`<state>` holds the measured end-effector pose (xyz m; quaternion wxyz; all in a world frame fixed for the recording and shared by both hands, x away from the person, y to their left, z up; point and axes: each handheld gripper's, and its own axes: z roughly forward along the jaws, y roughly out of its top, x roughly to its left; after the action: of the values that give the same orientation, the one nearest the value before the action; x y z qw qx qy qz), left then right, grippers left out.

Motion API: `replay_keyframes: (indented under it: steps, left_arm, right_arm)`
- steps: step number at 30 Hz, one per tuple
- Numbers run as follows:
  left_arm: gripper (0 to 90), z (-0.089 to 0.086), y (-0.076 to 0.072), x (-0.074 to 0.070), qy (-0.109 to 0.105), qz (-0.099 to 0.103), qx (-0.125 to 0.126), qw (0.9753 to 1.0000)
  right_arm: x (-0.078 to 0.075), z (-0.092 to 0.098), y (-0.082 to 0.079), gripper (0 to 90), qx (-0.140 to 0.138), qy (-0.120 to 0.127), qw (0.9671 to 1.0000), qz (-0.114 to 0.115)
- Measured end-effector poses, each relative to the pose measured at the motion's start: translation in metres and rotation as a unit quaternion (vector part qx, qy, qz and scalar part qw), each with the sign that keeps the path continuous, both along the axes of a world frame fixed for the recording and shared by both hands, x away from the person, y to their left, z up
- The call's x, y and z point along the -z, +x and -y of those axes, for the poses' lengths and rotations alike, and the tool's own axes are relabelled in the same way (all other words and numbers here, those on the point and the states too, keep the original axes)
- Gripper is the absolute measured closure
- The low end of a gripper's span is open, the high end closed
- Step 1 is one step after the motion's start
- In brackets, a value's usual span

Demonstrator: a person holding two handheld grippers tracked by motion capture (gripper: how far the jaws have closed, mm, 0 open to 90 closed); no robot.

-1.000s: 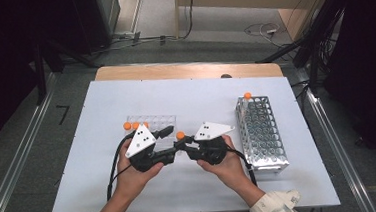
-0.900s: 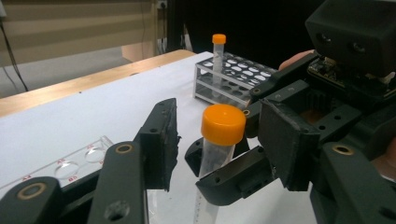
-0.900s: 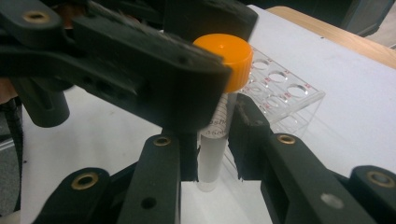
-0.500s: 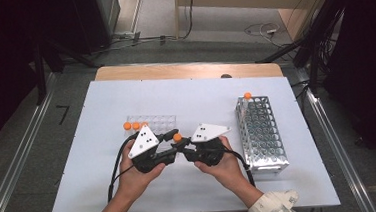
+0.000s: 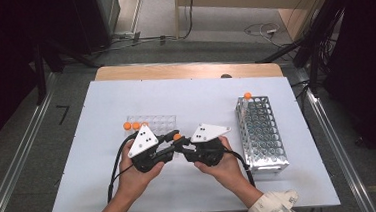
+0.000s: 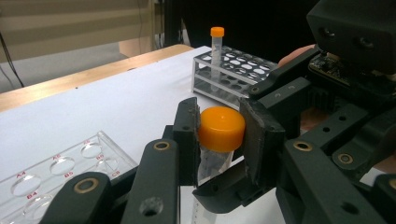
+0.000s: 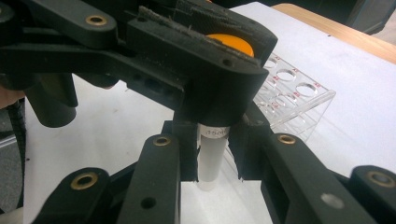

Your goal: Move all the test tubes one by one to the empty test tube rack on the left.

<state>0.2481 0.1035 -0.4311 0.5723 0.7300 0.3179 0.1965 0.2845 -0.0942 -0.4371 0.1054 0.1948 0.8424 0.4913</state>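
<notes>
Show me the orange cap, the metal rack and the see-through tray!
orange cap [image 6: 222, 129]: left gripper view, on the cap's front side, between the jaws.
metal rack [image 5: 264, 130]: high view, on its holed top.
see-through tray [image 5: 159, 122]: high view, on its top with the round wells.

Clear rack [image 5: 152, 122] crowds the tools' far side; metal rack [image 5: 260, 133] blocks right.

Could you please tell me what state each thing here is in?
Tube: upright, capped, held between both tongs.
Cap: on the tube, gripped by the left tongs.
Right tongs: shut on the tube's body.
Metal rack: holds one capped tube at its far corner.
Clear rack: orange-capped tubes at its left end.
</notes>
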Motion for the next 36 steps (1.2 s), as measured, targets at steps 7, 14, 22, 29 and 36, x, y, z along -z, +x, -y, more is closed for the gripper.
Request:
replay_keyframes:
  steps: [7,14,22,29,36]
  left_arm:
    - [70.8,0.000,0.000,0.000,-0.001,-0.001,-0.001,1.0000]
    - [70.9,-0.001,0.001,-0.001,-0.007,-0.003,-0.003,1.0000]
    - [71.0,-0.012,0.004,-0.006,-0.013,0.001,-0.022,0.9997]
    - [71.1,-0.029,0.007,-0.017,-0.031,0.008,-0.049,0.9983]
    - [71.1,-0.041,0.011,-0.026,-0.042,0.019,-0.072,0.9963]
  right_arm:
    - [0.000,0.000,0.000,71.1,0.001,0.000,1.0000,-0.002]
    - [0.000,-0.001,-0.002,63.1,-0.002,0.005,1.0000,-0.003]
    - [0.000,-0.001,-0.003,30.6,0.013,0.002,0.9999,0.007]
    - [0.003,0.002,-0.001,26.1,0.030,-0.001,0.9996,0.004]
    - [0.004,0.004,0.000,25.4,0.035,-0.004,0.9994,0.003]
